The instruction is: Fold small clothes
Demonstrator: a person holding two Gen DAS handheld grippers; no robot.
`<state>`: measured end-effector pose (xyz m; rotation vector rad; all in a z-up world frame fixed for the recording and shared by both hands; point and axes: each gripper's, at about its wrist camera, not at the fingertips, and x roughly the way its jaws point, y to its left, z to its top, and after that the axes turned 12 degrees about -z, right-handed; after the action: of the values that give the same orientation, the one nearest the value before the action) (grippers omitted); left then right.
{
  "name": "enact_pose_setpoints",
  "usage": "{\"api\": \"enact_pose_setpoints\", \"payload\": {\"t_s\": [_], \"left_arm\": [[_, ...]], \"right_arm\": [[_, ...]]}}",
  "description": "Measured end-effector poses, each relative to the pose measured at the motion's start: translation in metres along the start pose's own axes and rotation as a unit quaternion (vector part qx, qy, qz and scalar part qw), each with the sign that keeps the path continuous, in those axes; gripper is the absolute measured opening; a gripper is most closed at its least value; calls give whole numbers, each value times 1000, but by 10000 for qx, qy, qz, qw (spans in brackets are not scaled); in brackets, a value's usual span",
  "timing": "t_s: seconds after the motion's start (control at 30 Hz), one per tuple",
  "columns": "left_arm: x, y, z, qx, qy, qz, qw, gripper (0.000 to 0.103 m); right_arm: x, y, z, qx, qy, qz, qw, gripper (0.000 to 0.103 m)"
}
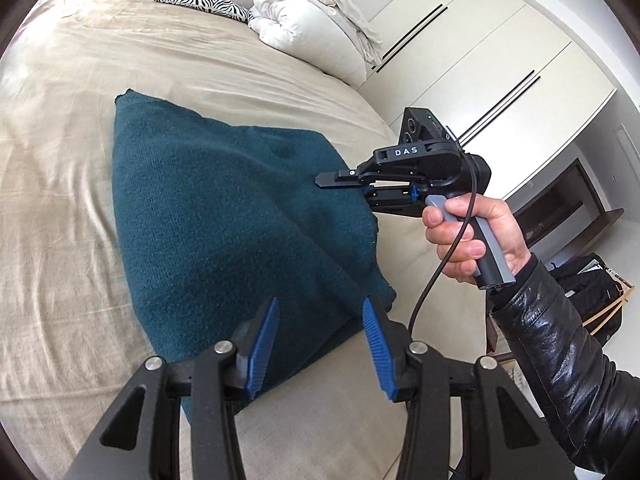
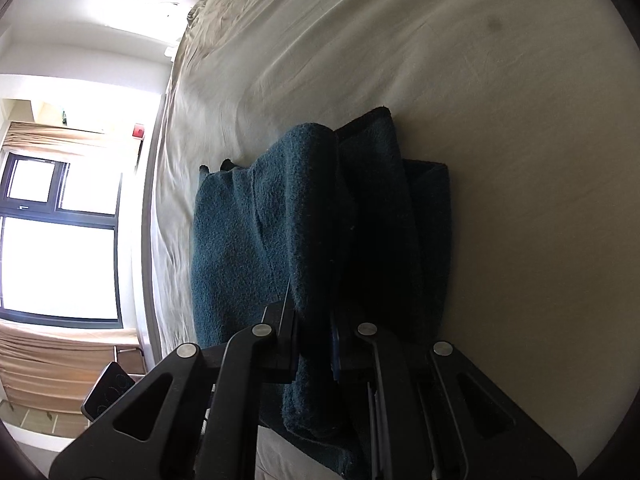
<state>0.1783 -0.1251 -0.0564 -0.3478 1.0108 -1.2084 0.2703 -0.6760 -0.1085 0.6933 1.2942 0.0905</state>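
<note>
A dark teal knit sweater lies on the beige bed sheet, partly folded, with its right edge lifted. My right gripper is shut on that right edge of the sweater and holds it above the bed. In the right wrist view the sweater bunches up between the closed fingers of my right gripper. My left gripper is open with its blue pads apart. It hovers just above the near corner of the sweater and holds nothing.
A white duvet pile and a zebra-print pillow lie at the head of the bed. White wardrobe doors stand to the right. A window is beyond the bed's far side.
</note>
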Motion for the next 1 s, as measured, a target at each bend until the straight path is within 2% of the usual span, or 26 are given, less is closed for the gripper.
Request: {"api": "enact_pose_setpoints", "payload": {"t_s": [0.17, 0.23, 0.43, 0.5, 0.53, 0.57, 0.6, 0.7, 0.8, 0.83, 0.87, 0.97, 1.0], "left_arm": [[2, 1, 7, -35, 17, 77, 10000, 46], [2, 3, 6, -91, 24, 89, 9999, 46], [-2, 9, 2, -162, 32, 168, 9997, 46], [-4, 9, 3, -176, -18, 192, 9997, 47], [-5, 9, 3, -157, -50, 195, 9997, 49], [-6, 8, 3, -128, -71, 209, 9997, 52], [-6, 8, 3, -107, -75, 241, 9996, 53], [-5, 9, 2, -143, -40, 267, 9995, 53], [-3, 12, 0, -195, 21, 293, 9994, 53], [-2, 14, 0, -216, 38, 300, 9993, 53], [-2, 15, 0, -237, 47, 315, 9992, 53], [0, 18, 1, -294, 62, 346, 9989, 53], [-1, 19, 0, -308, 68, 342, 9989, 53]], "right_arm": [[5, -13, 1, 53, 122, -91, 9999, 10], [32, -15, 3, 325, 137, -133, 9993, 10], [33, -22, -11, 699, 134, 503, 9962, 15], [27, -21, -19, 732, 194, 682, 9948, 22], [24, -18, -24, 706, 185, 786, 9942, 32], [23, -15, -30, 670, 189, 857, 9939, 46], [23, -10, -36, 645, 195, 900, 9937, 48], [27, 2, -52, 529, 329, 963, 9934, 48], [36, 16, -65, 352, 364, 849, 9951, 47], [39, 19, -67, 338, 336, 790, 9957, 43], [41, 20, -69, 347, 332, 725, 9962, 33], [42, 23, -72, 325, 330, 448, 9979, 15], [41, 26, -73, 259, 316, 382, 9984, 14]]}}
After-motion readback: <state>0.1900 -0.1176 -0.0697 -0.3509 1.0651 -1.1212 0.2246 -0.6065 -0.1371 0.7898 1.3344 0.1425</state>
